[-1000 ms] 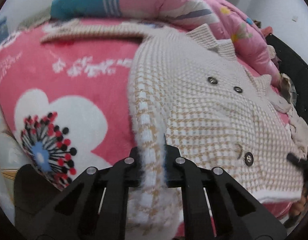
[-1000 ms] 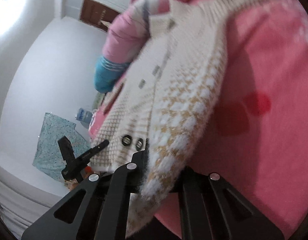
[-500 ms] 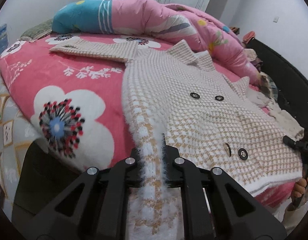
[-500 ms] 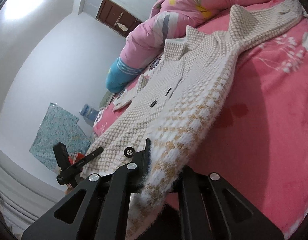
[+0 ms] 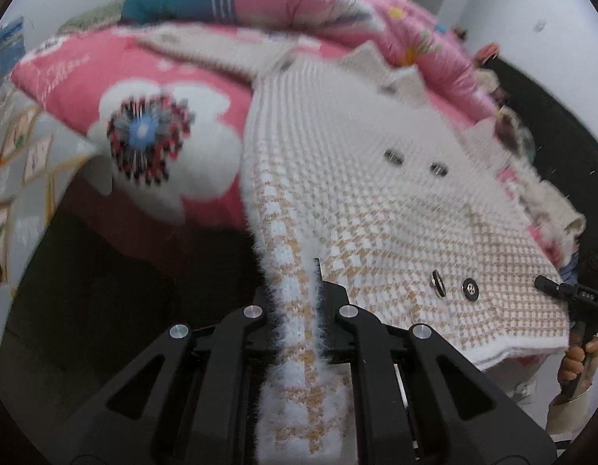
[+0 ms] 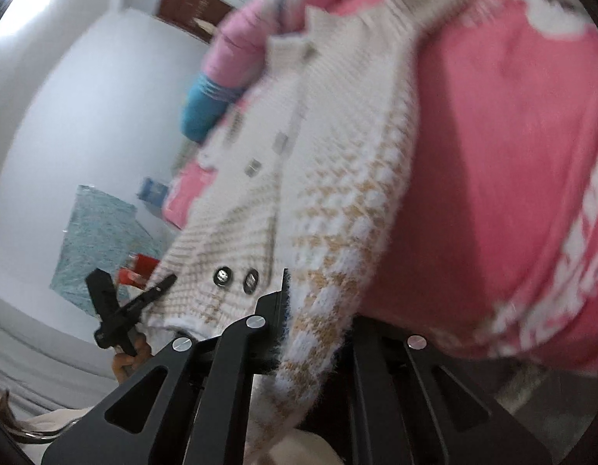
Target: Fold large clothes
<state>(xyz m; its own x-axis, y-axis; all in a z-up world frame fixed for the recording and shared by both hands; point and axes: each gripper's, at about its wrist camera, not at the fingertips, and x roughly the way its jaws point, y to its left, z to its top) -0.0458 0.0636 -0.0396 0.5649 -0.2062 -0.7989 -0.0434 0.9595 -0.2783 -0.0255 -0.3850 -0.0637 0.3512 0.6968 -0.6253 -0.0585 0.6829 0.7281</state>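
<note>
We hold the cream and tan houndstooth knitted cardigan with dark round buttons [image 5: 376,178] by its two bottom corners. Our left gripper [image 5: 299,302] is pinching one fuzzy hem corner, and our right gripper [image 6: 318,310] is clamped on the other. The cardigan lies spread, front up, across the pink floral fleece blanket [image 5: 85,77] on the bed, collar toward the rolled pink and teal quilt [image 5: 299,0] at the far side, hem hanging off the near edge. We judge this the start of a lengthwise fold. The risks: the loose, fluffy knit may slide out of either narrow pinch if we pull unevenly, the hem may stretch and skew the fold, or the fleece may drag and bunch the body beneath.
</note>
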